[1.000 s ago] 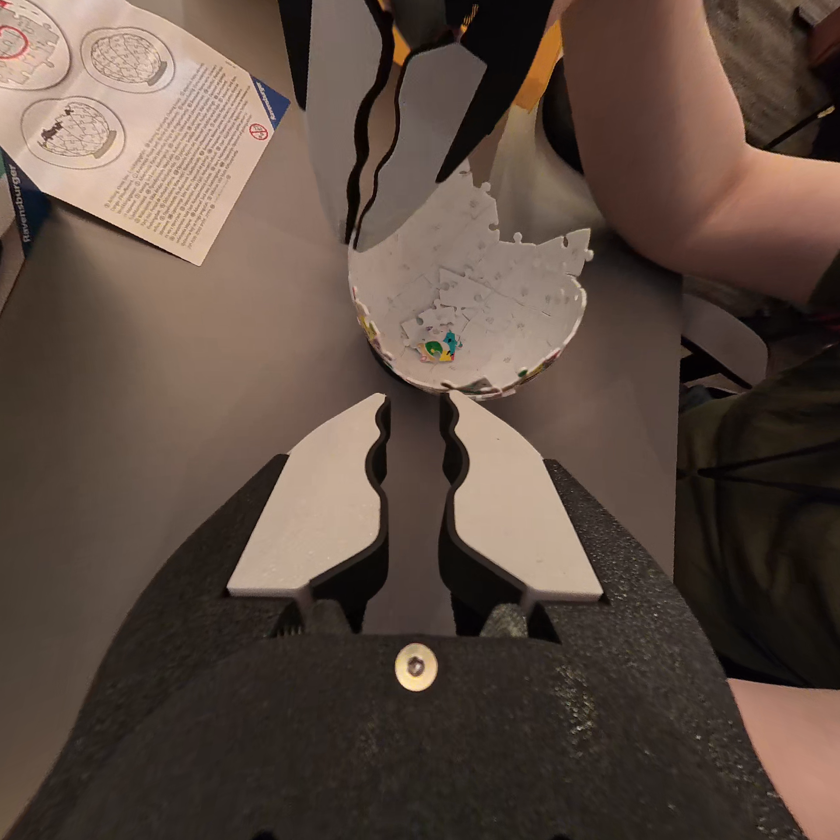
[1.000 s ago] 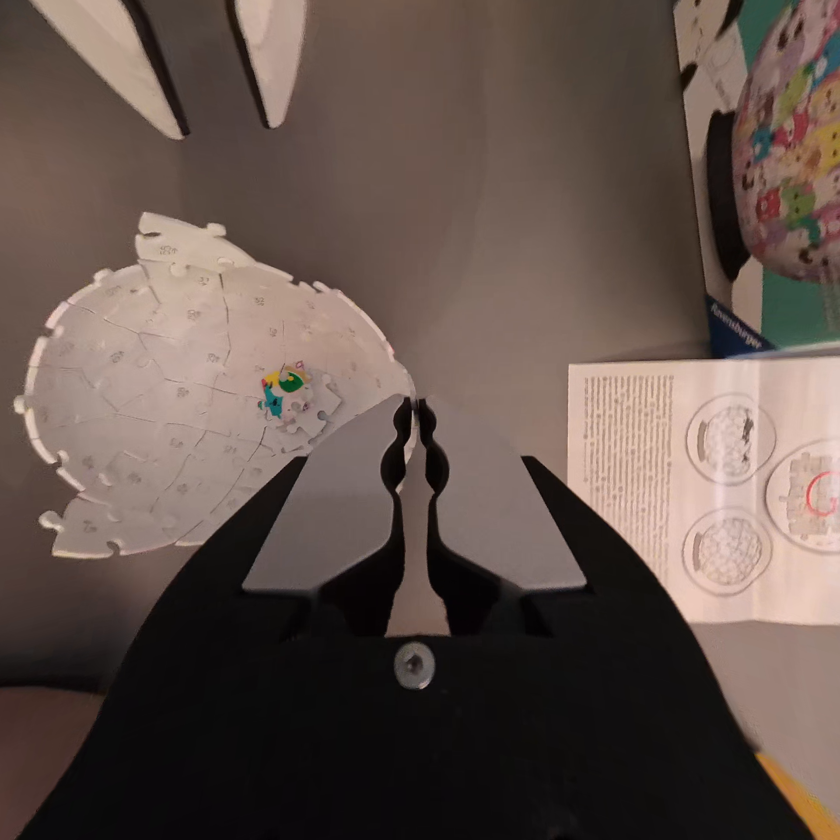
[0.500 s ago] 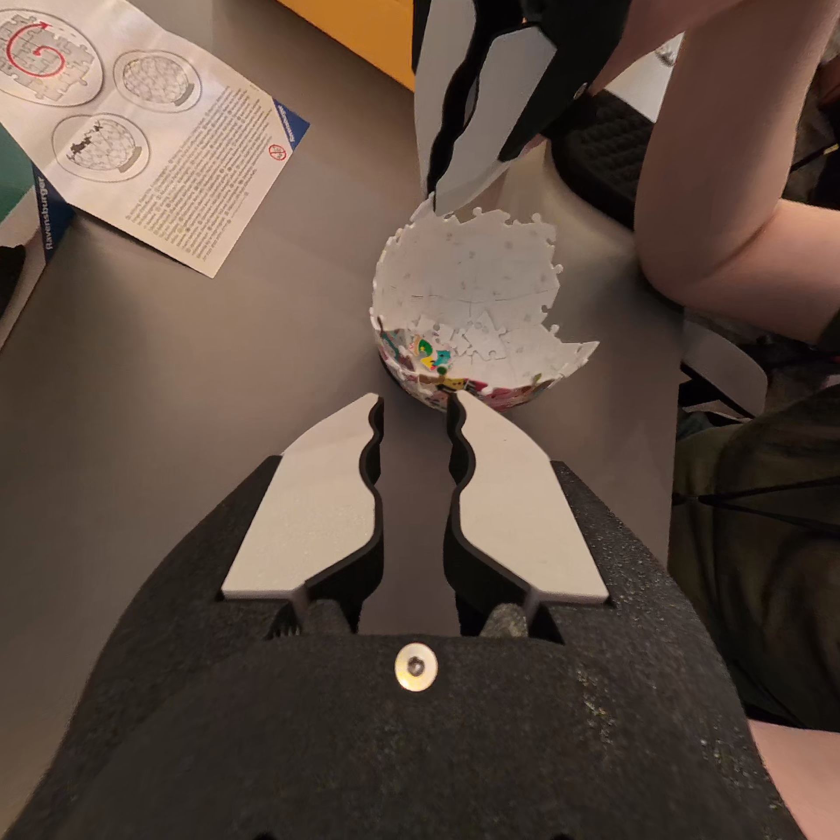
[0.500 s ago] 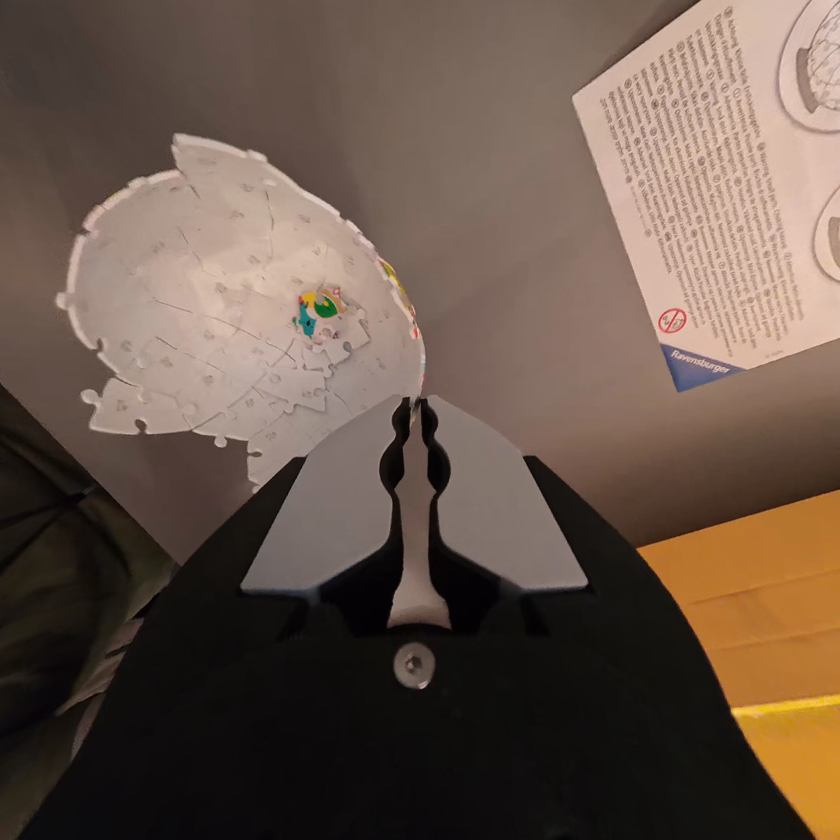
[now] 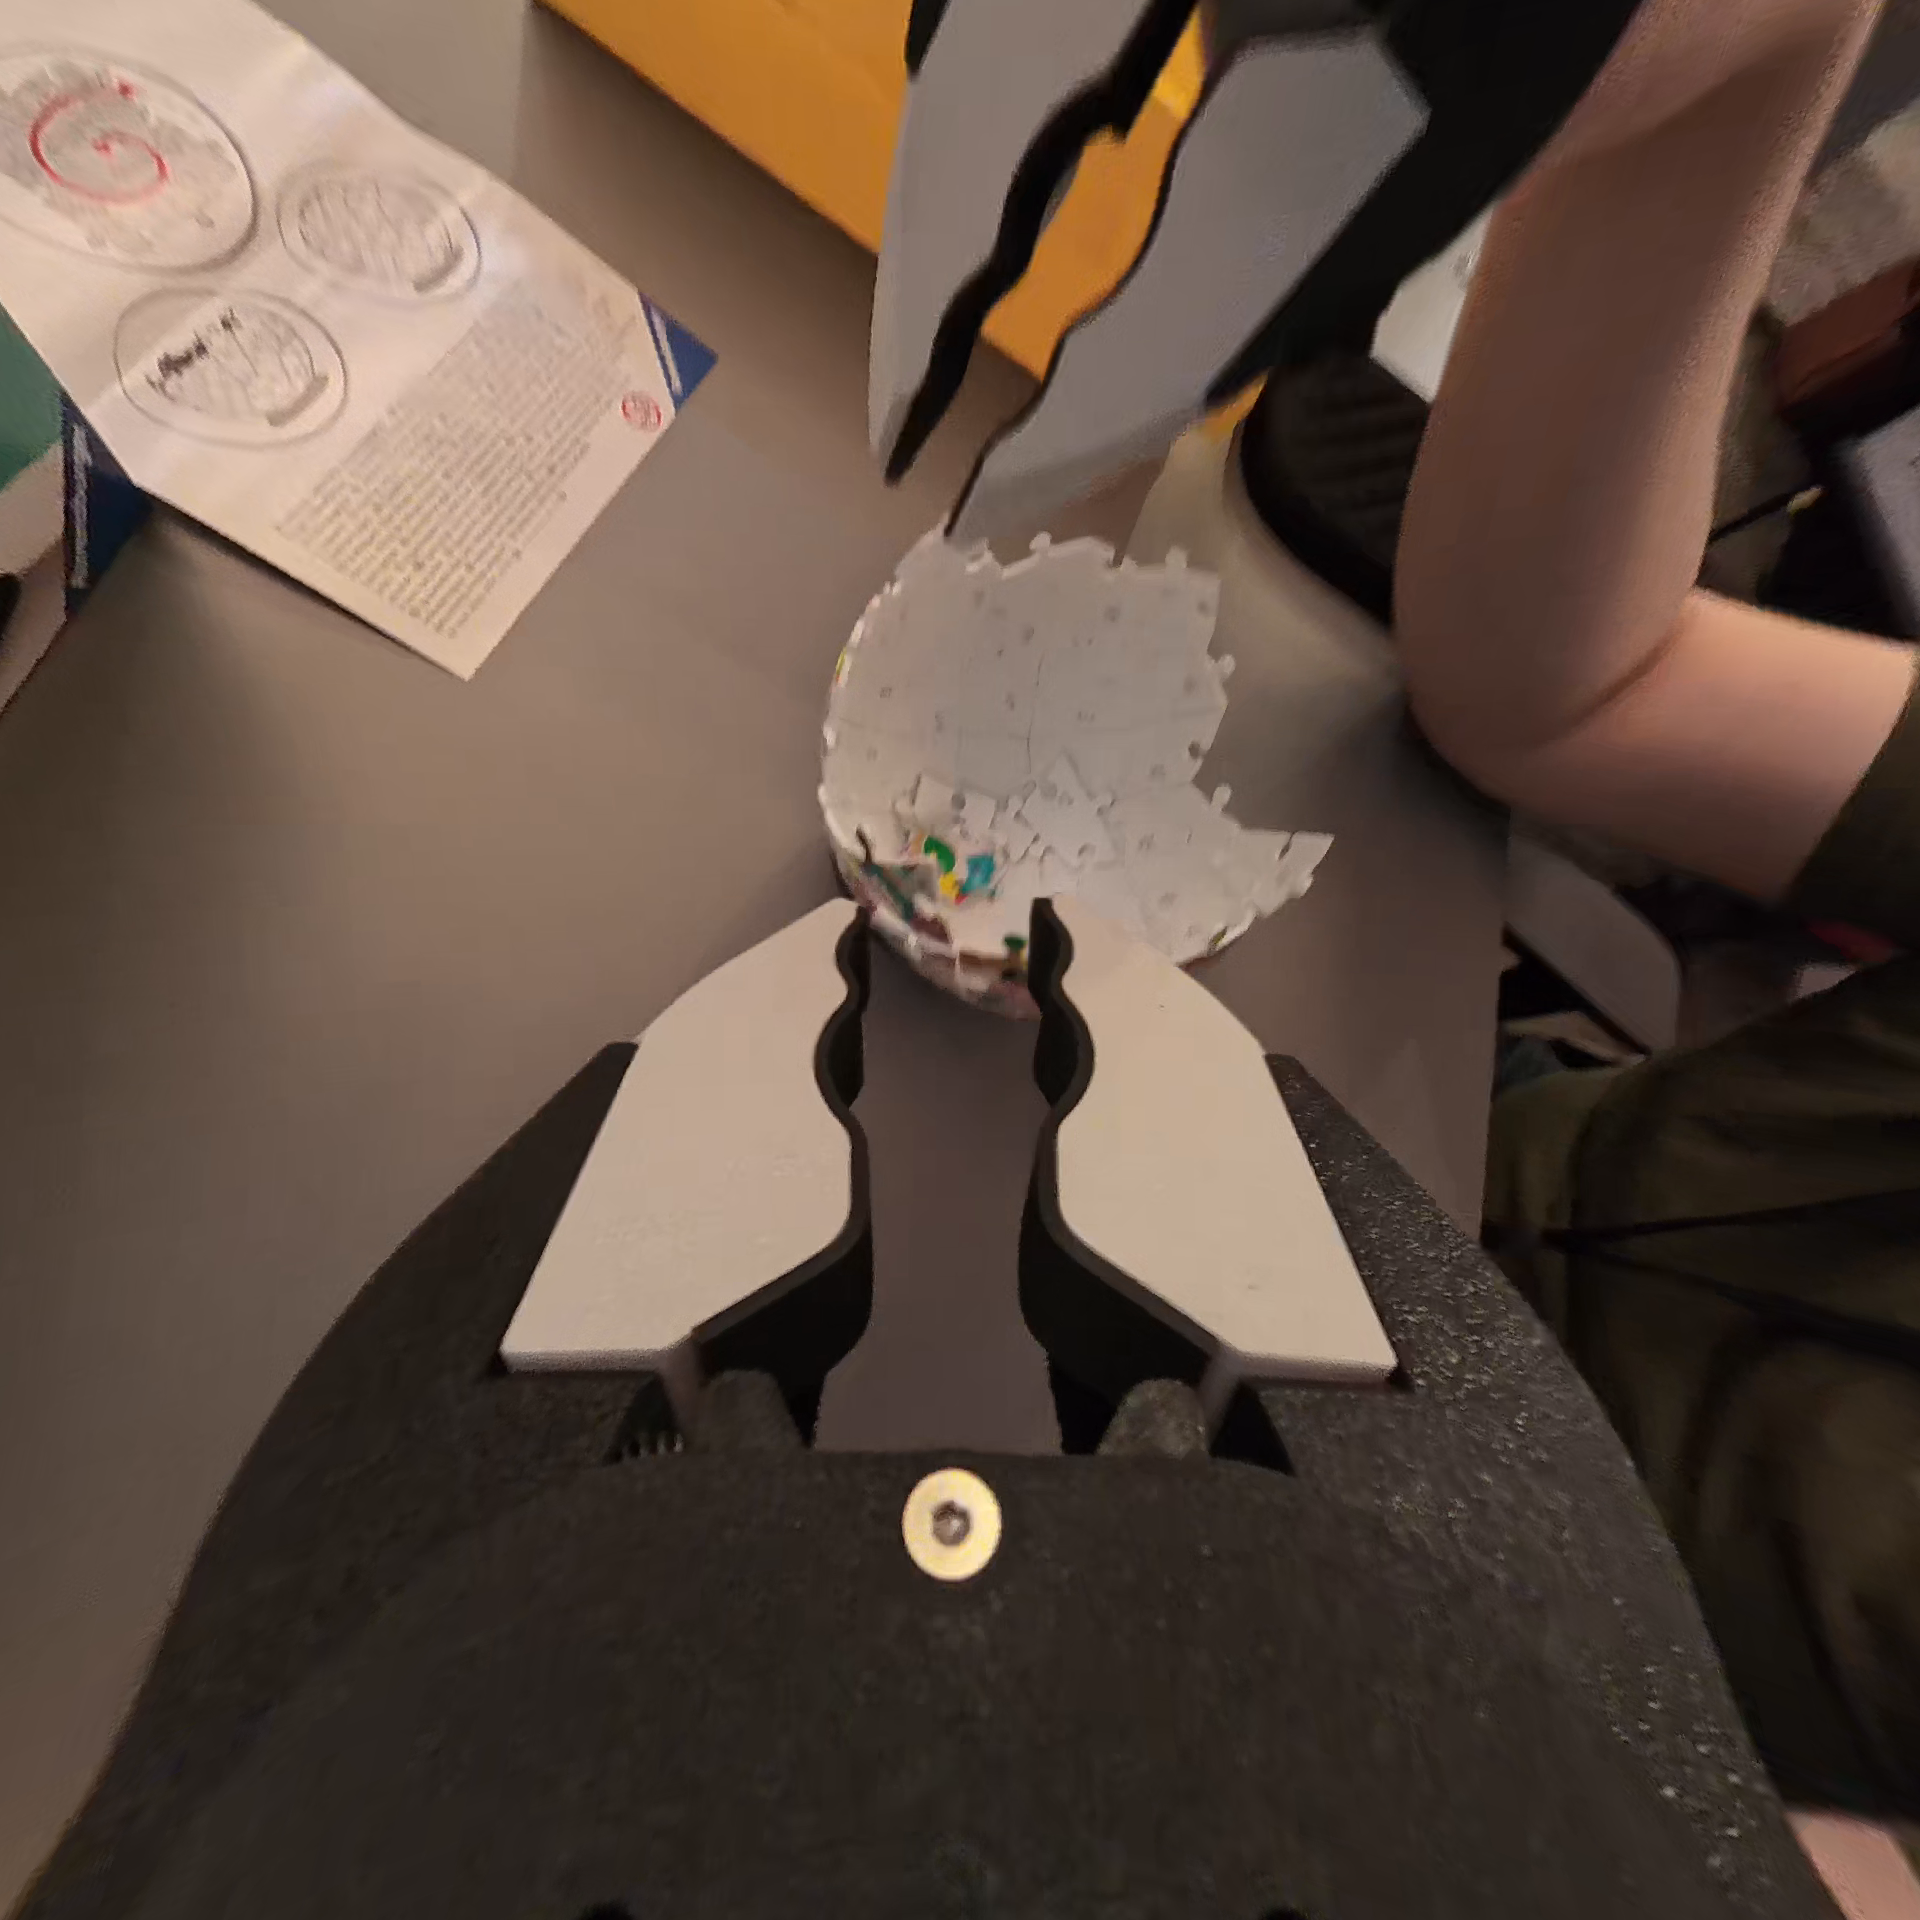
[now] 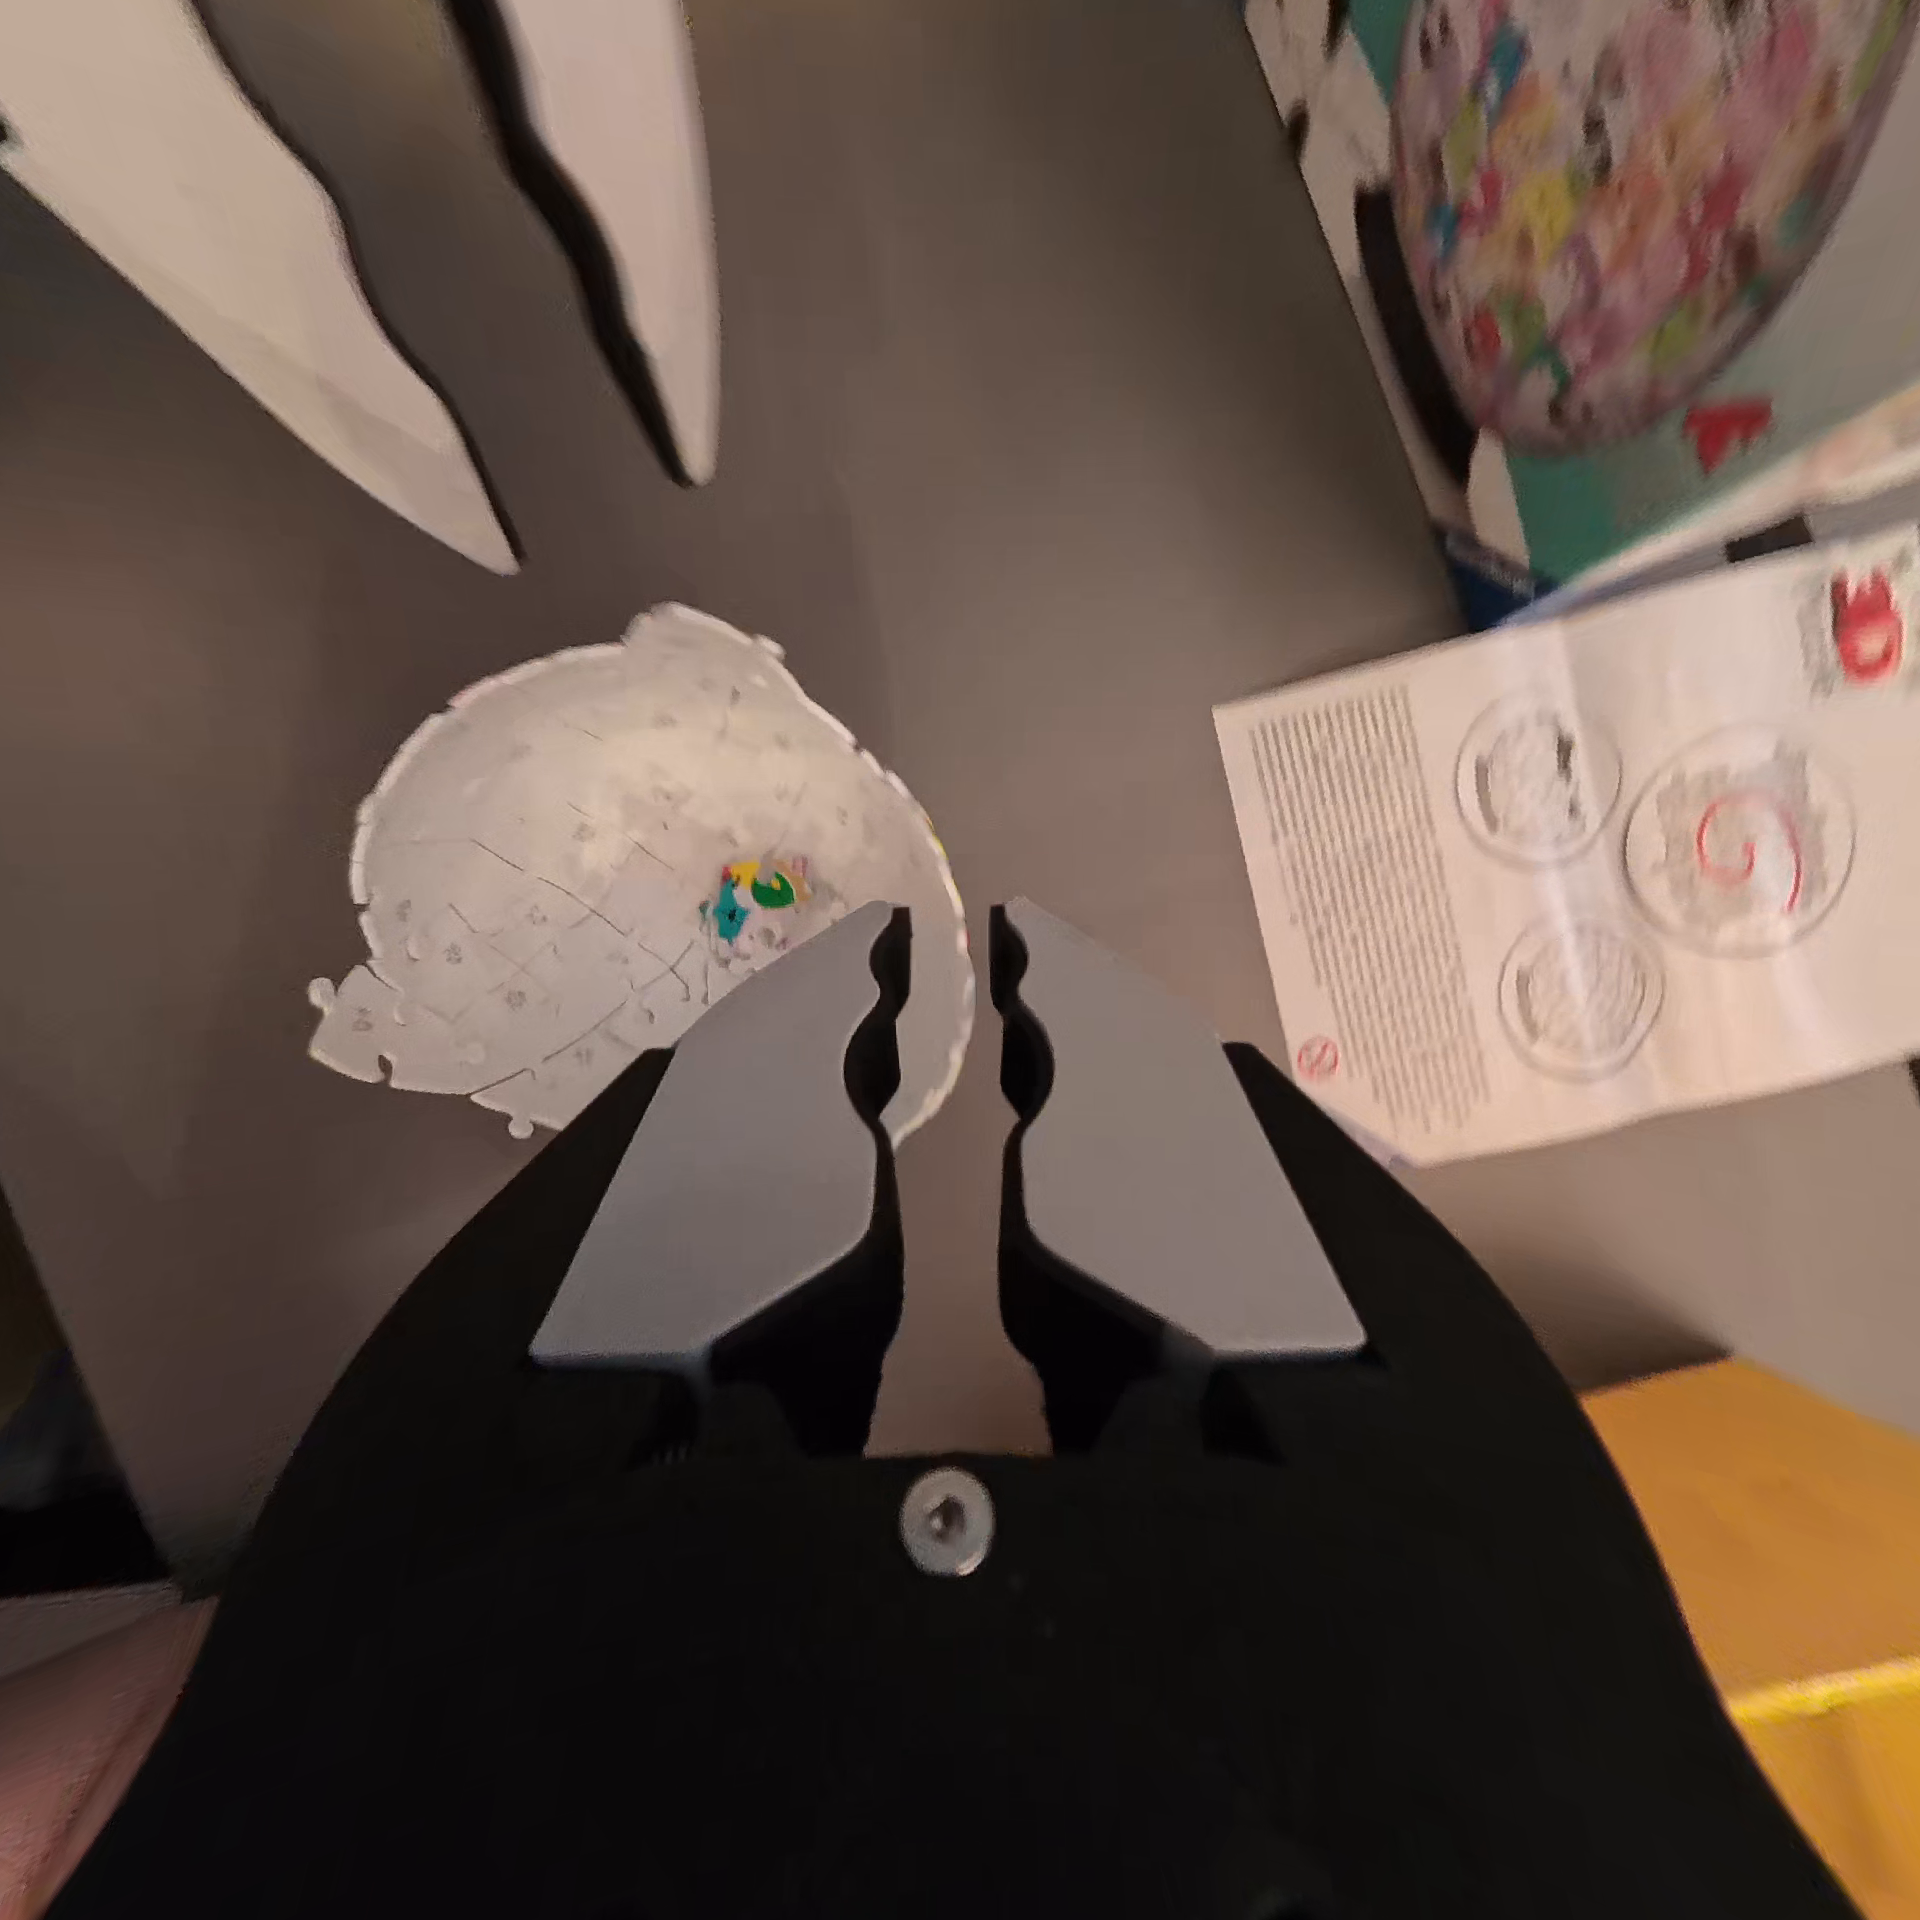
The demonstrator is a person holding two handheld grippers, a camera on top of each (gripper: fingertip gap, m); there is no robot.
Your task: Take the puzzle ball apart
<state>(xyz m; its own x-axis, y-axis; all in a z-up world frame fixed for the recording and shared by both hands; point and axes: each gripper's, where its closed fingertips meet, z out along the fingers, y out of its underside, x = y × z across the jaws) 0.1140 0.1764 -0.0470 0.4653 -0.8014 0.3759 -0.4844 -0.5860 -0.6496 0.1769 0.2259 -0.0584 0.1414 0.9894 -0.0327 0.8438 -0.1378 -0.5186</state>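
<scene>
The puzzle ball is down to a white half shell [image 5: 1039, 707] that lies bowl-up on the grey table [image 5: 416, 935]. A loose colourful piece [image 5: 940, 862] lies inside it. My left gripper [image 5: 945, 914] is open and empty, with its tips at the shell's near rim. My right gripper [image 6: 951, 914] is open by a narrow gap, and the shell's rim [image 6: 951, 997] shows through that gap. In the left wrist view the right gripper [image 5: 925, 499] hangs over the shell's far rim. In the right wrist view the left gripper [image 6: 597, 520] shows at the upper left, and the shell [image 6: 582, 862] lies below it.
A folded instruction sheet [image 5: 312, 312] lies at the far left of the table, next to the puzzle's printed box [image 6: 1610, 260]. A yellow box [image 5: 779, 104] stands behind the shell. A person's forearm [image 5: 1558, 520] rests at the table's right edge. About 10 cm separates my right fingertips from the loose colourful piece [image 5: 940, 862]. My right wrist view [image 6: 764, 885] looks at it from another angle.
My right gripper was shut on the shell's rim and tilting it; it has opened and let go. The shell has settled on the table. My left gripper stayed open and moved slightly closer.
</scene>
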